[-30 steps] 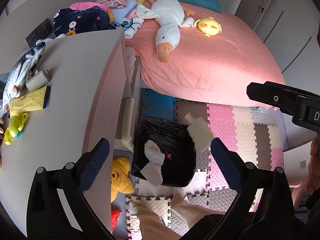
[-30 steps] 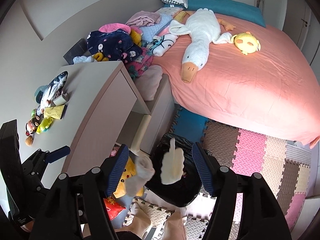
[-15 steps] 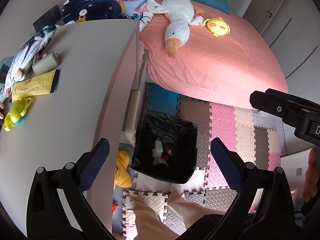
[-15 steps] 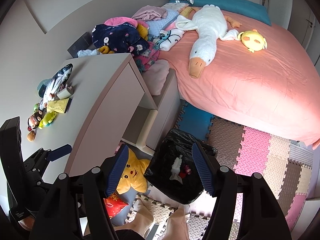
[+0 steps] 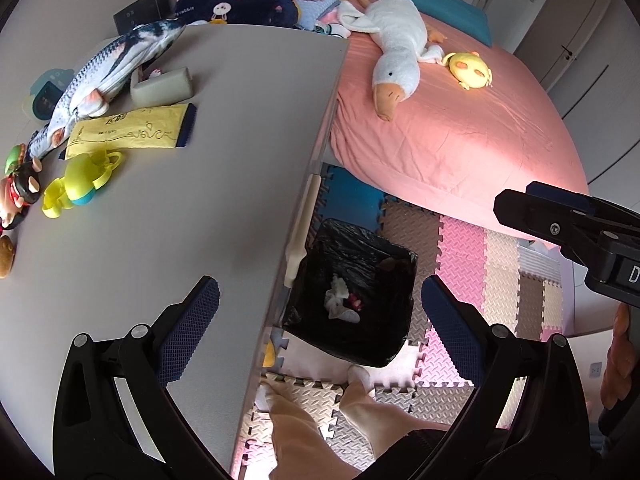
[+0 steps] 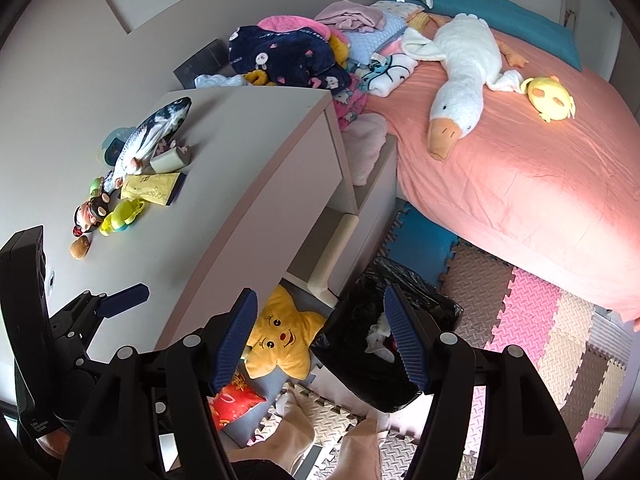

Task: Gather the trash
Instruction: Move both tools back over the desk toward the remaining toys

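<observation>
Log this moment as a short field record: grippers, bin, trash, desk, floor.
left gripper: open, empty, over the desk edge
right gripper: open, empty, above the bin
bin: black bag-lined trash bin on the foam mat floor beside the grey desk
trash: crumpled white tissues inside the bin
desk items: fish-shaped plush, yellow packet

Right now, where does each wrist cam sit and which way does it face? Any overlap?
Left wrist: above the desk edge, looking down; open left gripper, right gripper's finger, person's feet.
Right wrist: off the desk, facing the bed; open right gripper, left gripper.
Shared: trash bin holding crumpled tissue, desk, bed.
</observation>
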Demonstrator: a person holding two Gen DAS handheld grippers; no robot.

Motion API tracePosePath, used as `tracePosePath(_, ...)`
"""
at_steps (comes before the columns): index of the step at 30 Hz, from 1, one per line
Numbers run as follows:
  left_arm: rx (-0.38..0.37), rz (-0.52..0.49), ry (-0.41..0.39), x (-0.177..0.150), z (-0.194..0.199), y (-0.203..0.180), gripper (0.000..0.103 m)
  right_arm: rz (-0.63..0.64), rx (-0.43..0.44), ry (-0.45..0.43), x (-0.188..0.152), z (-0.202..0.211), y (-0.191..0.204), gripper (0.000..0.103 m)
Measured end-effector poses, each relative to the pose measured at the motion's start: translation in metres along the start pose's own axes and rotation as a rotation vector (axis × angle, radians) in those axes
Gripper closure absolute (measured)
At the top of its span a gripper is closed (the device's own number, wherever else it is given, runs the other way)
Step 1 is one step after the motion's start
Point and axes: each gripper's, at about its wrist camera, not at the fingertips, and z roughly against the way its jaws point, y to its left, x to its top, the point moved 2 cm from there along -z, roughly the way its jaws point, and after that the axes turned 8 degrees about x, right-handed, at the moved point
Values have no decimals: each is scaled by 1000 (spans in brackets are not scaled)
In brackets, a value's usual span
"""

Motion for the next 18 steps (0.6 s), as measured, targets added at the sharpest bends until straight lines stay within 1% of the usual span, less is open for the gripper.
tracePosePath(8, 50, 82, -4, -10, 7, 45, 5, 78, 48, 39, 8, -24, 44, 36)
tracePosePath(18, 103, 209, 7, -32, 12, 104, 5, 182, 98, 99, 12, -55, 104, 36)
